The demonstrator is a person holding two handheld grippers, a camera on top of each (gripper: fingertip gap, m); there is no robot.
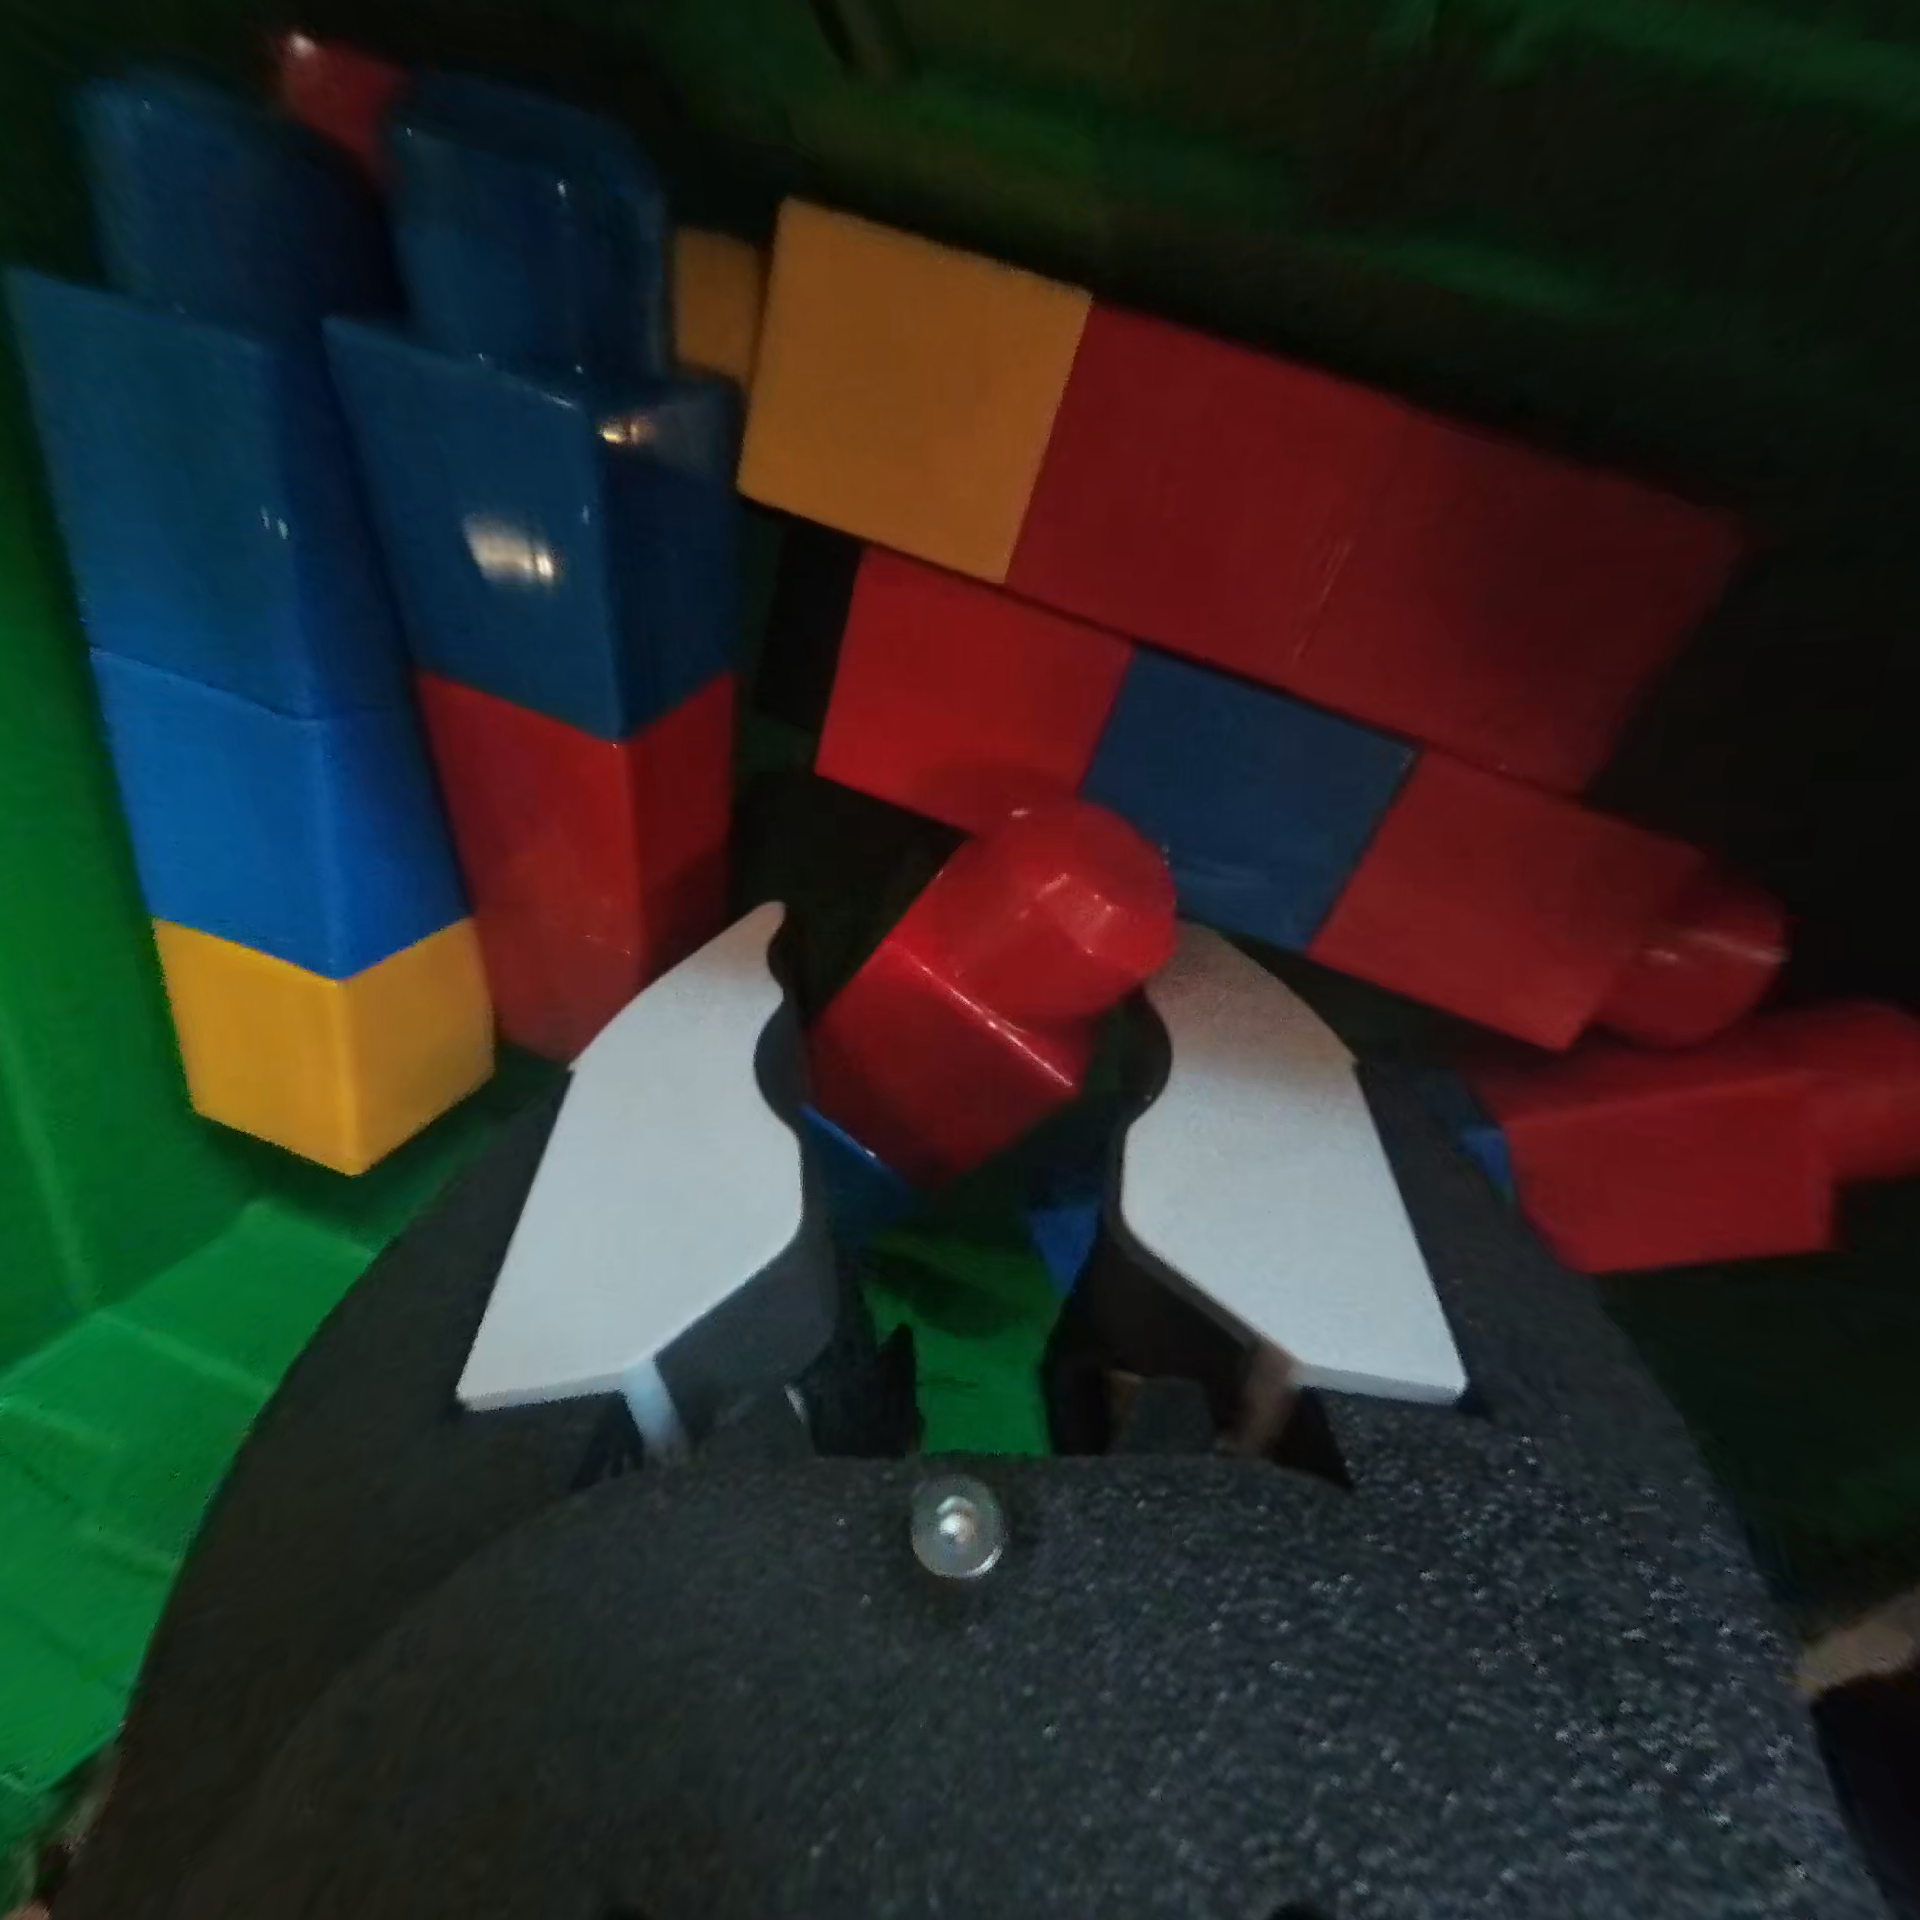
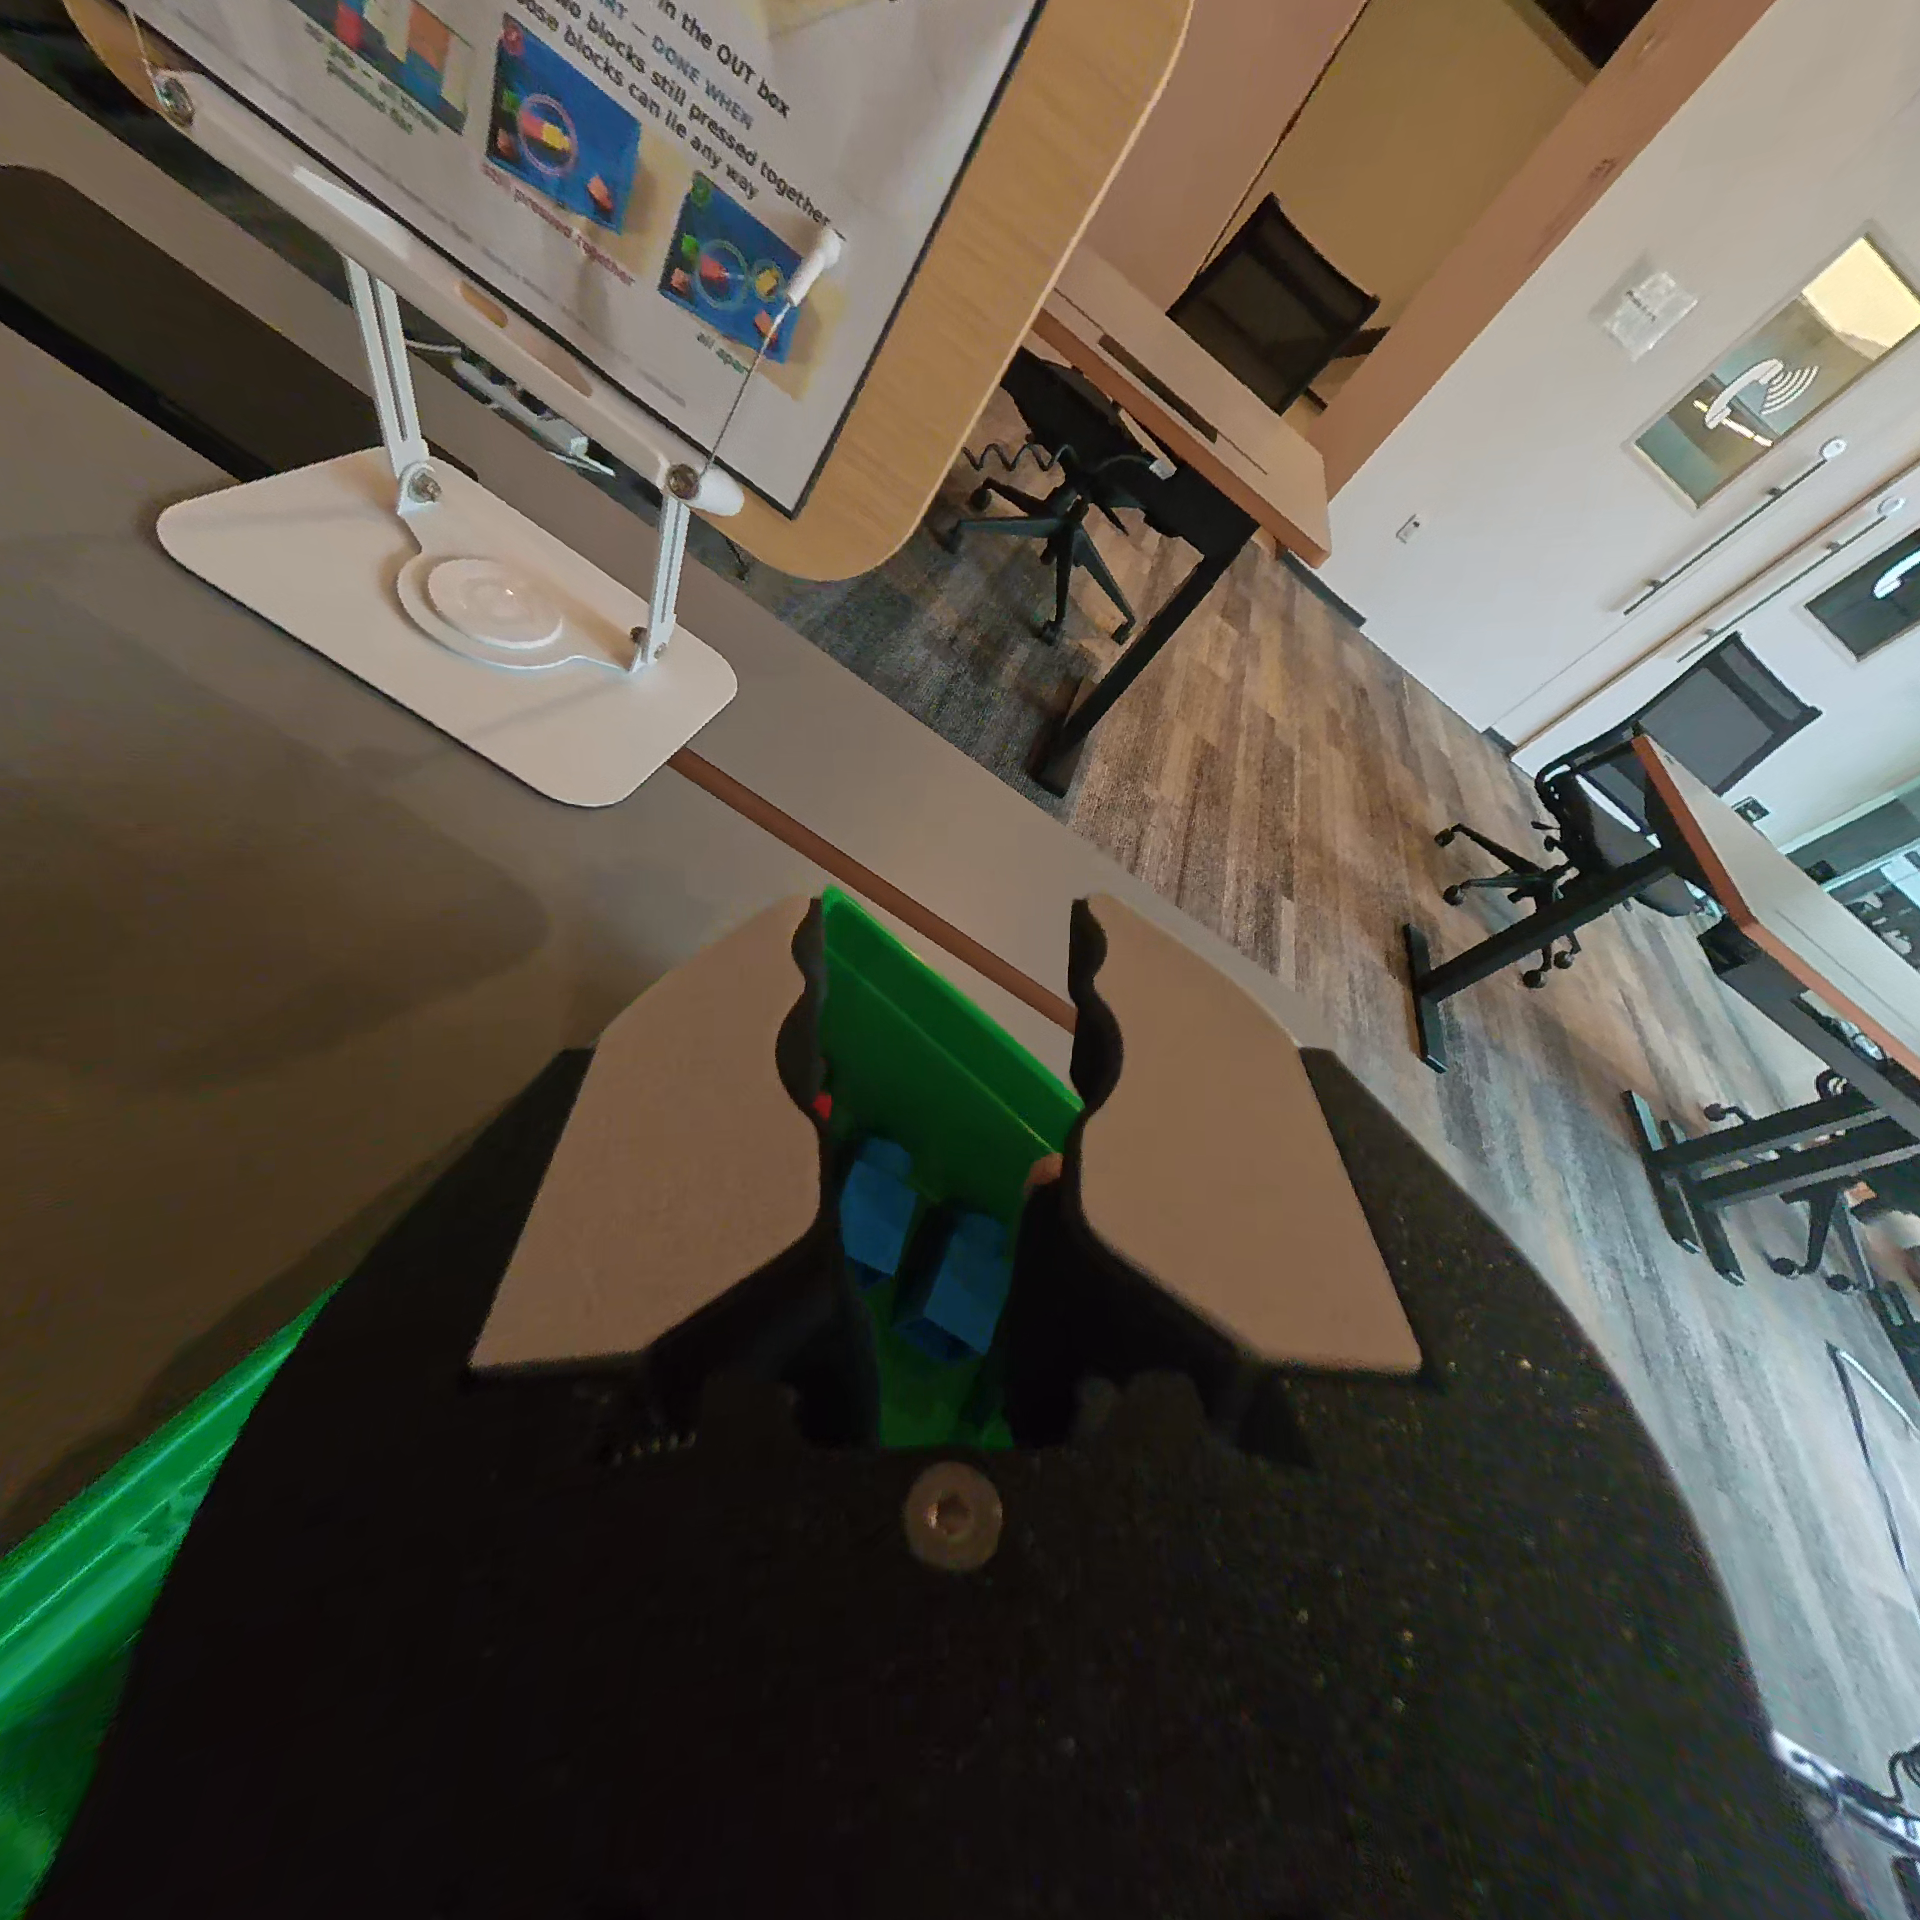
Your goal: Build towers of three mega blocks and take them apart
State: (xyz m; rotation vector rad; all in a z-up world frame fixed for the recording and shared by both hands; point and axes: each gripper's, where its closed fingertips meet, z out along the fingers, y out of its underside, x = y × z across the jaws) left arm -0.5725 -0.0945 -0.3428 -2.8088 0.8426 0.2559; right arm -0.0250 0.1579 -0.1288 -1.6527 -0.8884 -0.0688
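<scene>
My left gripper [image 1: 982, 940] is down inside the green bin [image 1: 94, 1195], its white fingers [image 1: 665, 1143] closed on a tilted red block [image 1: 987, 1029] with a round stud; a blue block [image 1: 852, 1174] shows just beneath it. Around it are towers: blue-blue-yellow [image 1: 270, 727] and blue-on-red [image 1: 582, 727] at the left, and yellow-red-red [image 1: 1195, 499] and red-blue-red [image 1: 1247, 790] lying behind. My right gripper [image 2: 948, 914] is open and empty above the green bin [image 2: 935, 1039]. Two blue blocks [image 2: 878, 1210] show through its gap.
Another red block [image 1: 1704, 1143] lies at the right in the bin. A white stand [image 2: 457, 613] holding an instruction sheet sits on the grey table [image 2: 208, 935]. Beyond the table edge are office chairs [image 2: 1070, 478] and desks. My right fingertips sit around 65 cm from my left ones.
</scene>
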